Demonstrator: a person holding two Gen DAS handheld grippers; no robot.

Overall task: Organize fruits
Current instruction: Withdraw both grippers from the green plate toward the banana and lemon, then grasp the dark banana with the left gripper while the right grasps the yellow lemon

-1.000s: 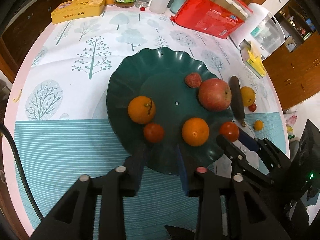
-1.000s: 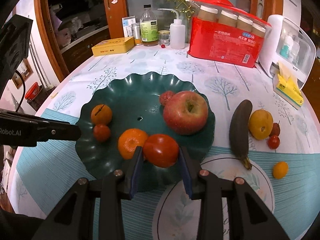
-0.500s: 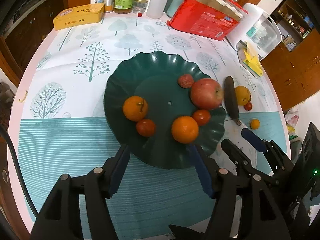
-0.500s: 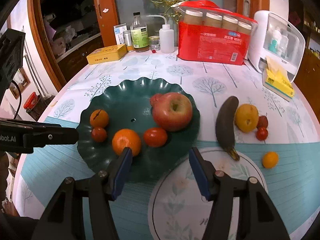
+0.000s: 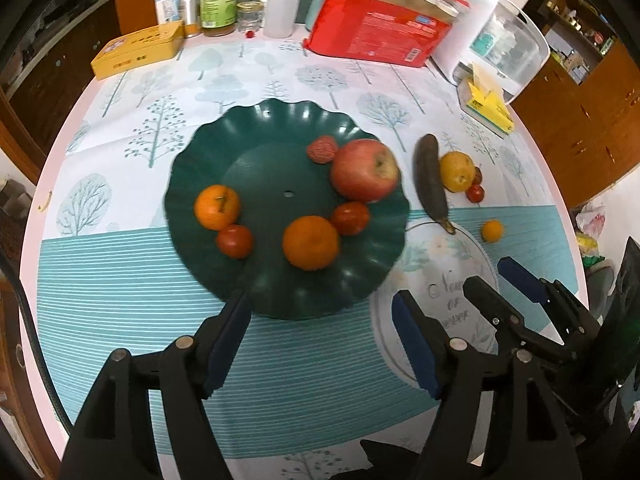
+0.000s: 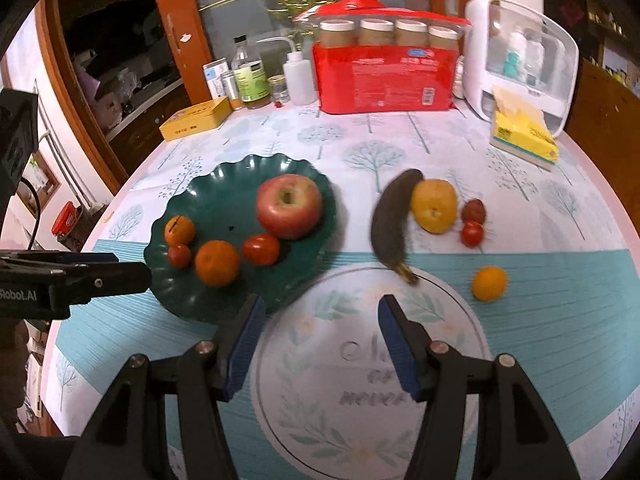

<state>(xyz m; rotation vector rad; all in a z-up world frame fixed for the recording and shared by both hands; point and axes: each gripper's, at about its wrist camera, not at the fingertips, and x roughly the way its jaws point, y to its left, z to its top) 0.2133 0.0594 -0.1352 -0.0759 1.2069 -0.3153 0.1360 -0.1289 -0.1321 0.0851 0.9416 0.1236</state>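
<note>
The dark green scalloped plate (image 5: 280, 288) sits near the middle of the table and carries 6 fruits: a red apple (image 5: 365, 170) at its far right, a bumpy red lychee (image 5: 321, 149) touching the apple, a tomato (image 5: 349, 218) just in front of the apple, a large orange (image 5: 311, 242) beside that tomato, and at the left a stemmed orange (image 5: 217, 206) with a second tomato (image 5: 235, 241) against it. Off the plate to the right lie a blackened banana (image 6: 387, 224), a yellow pear-like fruit (image 6: 434, 205) touching it, 2 small red fruits (image 6: 473, 222) just beyond, and a small orange citrus (image 6: 489, 282) apart, nearer the table edge.

The left gripper (image 5: 320, 338) hangs over the plate's near rim with its blue-padded fingers spread wide and nothing between them. The right gripper (image 6: 320, 340) is likewise wide apart and holds nothing, above a round printed wreath motif on the tablecloth (image 6: 560, 312), which shows pale trees on white and teal stripes. At the far edge stand a yellow tin (image 6: 196, 118), bottles and jars (image 6: 250, 76), a red pack of 4 jars (image 6: 386, 78), a white box with a clear door (image 6: 524, 60) and a yellow tissue pack (image 6: 524, 136). Wooden cabinets ring the room.
</note>
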